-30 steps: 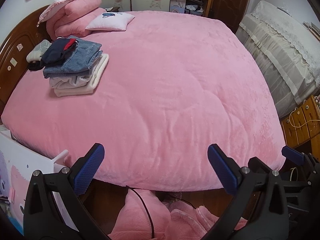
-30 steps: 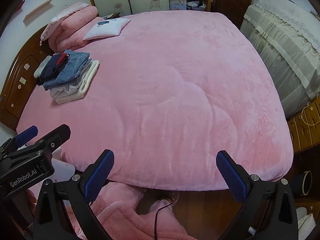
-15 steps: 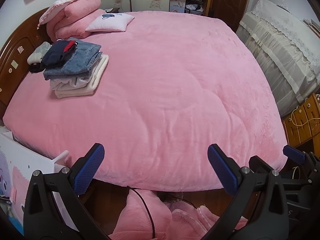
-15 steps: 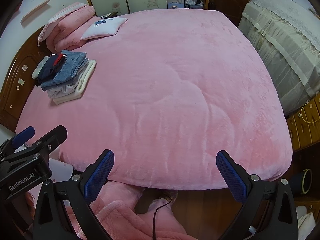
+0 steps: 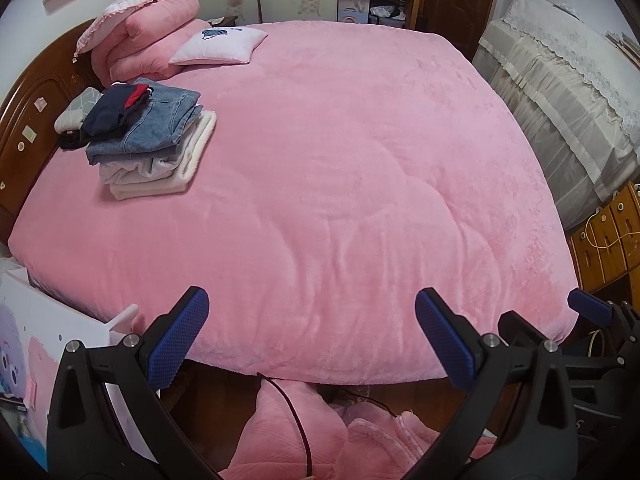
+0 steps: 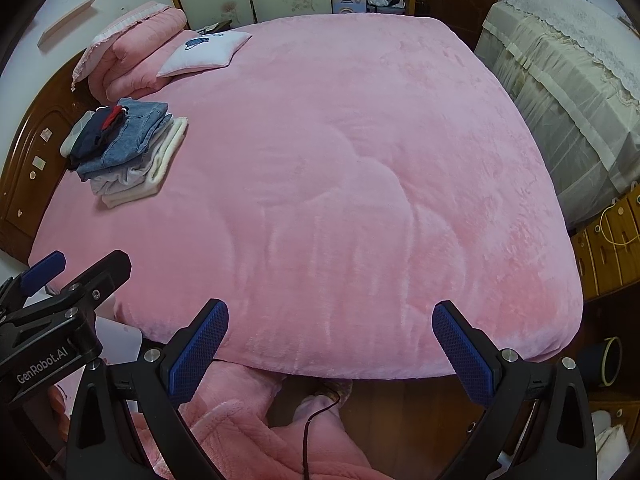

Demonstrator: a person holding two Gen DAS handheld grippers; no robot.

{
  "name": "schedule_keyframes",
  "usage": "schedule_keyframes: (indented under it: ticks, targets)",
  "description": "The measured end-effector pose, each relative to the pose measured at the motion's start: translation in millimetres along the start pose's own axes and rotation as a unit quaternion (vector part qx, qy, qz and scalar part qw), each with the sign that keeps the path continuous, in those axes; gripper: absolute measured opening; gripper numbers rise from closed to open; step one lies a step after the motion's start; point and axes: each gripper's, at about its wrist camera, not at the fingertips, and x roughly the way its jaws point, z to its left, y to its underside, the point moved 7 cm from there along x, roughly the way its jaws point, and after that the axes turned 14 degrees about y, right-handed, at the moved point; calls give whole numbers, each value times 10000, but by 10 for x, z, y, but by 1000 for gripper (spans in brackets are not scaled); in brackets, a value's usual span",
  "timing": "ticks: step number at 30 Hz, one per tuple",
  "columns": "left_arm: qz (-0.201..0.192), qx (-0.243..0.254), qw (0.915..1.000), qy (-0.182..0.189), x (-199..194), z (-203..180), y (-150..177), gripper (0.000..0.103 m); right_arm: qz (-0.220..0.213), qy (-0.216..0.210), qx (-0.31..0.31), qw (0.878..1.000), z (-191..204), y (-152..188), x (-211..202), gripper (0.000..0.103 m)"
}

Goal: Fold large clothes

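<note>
At the near edge of the bed: both tools hover above the floor, pointing across the pink quilt (image 5: pixel 340 168).
Change: since a second ago the views have crept slightly nearer and lower; nothing on the bed has shifted.
Left hand-held gripper (image 5: pixel 312 336): released, jaws wide apart, holding nothing.
Right hand-held gripper (image 6: pixel 330 342): released likewise, empty.
Meaning for the task: no garment is taken up yet; I judge a fresh pick is about to begin.
Task's thing: a fluffy pink garment (image 6: pixel 240 428) lies crumpled on the wooden floor just below the grippers, a dark cable (image 5: pixel 298 424) across it.
Done work: a stack of folded clothes (image 5: pixel 148 140), jeans near the top, sits far left near the headboard (image 5: pixel 24 120).
Room: white cushion (image 5: pixel 218 46) and folded pink bedding far left; lace-covered furniture (image 5: pixel 560 92) on the right; wardrobe doors beyond.
</note>
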Motion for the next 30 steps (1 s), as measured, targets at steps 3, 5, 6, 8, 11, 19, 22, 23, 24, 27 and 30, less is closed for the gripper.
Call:
schedule_keyframes:
  ticks: [3,5,6,8,11,19,22,23,24,27,30]
  targets:
    - [8,7,10000,3,13,-3,-7,102,20,15,11,10000,7,6,40,103]
    - [11,9,10000,-1,16,-4,-7,102,22,24,20,10000,9,10,43,103]
    - [10,7,10000,2,16,-8,-7,102,25,26,21,10000,9,8,51,103]
    - [37,46,10000,13,47,8,-29,102,33,29,18,10000,7,5,68,103]
    - [52,65,10000,12,68,17,-40,102,44,29,20,10000,-4,-7,99,103]
    - [58,87,9999,-1,102,37,-68,102,67,39,20,10000,-14,-32,162,103]
    - [66,97,9999,-11,104,39,-65,102,82,47,8,10000,-30,-60,203,103]
    - [73,111,9999,-17,115,43,-90,102,83,44,6,10000,-32,-73,209,103]
    - [74,116,9999,-24,120,50,-95,102,84,42,6,10000,-32,-74,213,103]
    - [88,133,9999,-33,144,68,-135,102,98,43,0,9999,-52,-104,262,103]
    - [85,135,9999,-32,142,63,-139,102,104,46,4,9999,-50,-108,265,103]
